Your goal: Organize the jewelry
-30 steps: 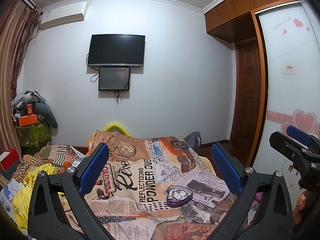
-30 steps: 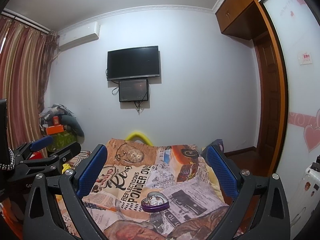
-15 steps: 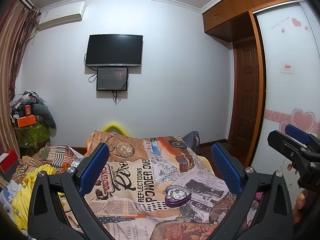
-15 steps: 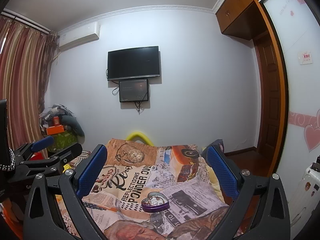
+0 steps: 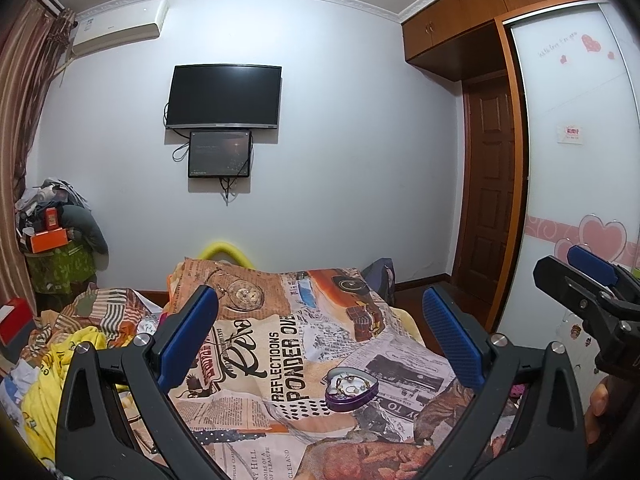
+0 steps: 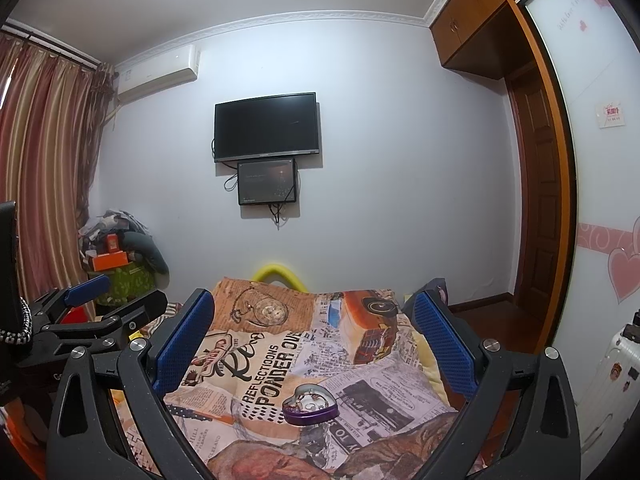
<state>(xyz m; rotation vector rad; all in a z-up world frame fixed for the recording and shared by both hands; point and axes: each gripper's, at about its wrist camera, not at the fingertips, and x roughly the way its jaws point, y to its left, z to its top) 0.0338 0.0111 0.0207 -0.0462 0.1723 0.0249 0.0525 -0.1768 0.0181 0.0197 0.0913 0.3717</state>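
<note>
— Where's the jewelry?

— In the heart-shaped tin (image 5: 351, 389), lid off, on the printed bedspread (image 5: 280, 344) at about five o'clock between my left claw's (image 5: 320, 332) fingers. No loose pieces show elsewhere.

— Your claws?

— Left and right claw (image 6: 310, 338) both gape wide, holding nothing (sorting finished or pending, I can't tell).

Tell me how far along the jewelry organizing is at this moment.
The purple heart-shaped tin sits lidless on the printed bedspread with small jewelry pieces inside. No loose jewelry shows on the cloth. The left gripper and right gripper are both open and empty, held above the bed. That fits pieces waiting to be sorted out, or pieces already gathered in; the frames cannot settle which.
</note>
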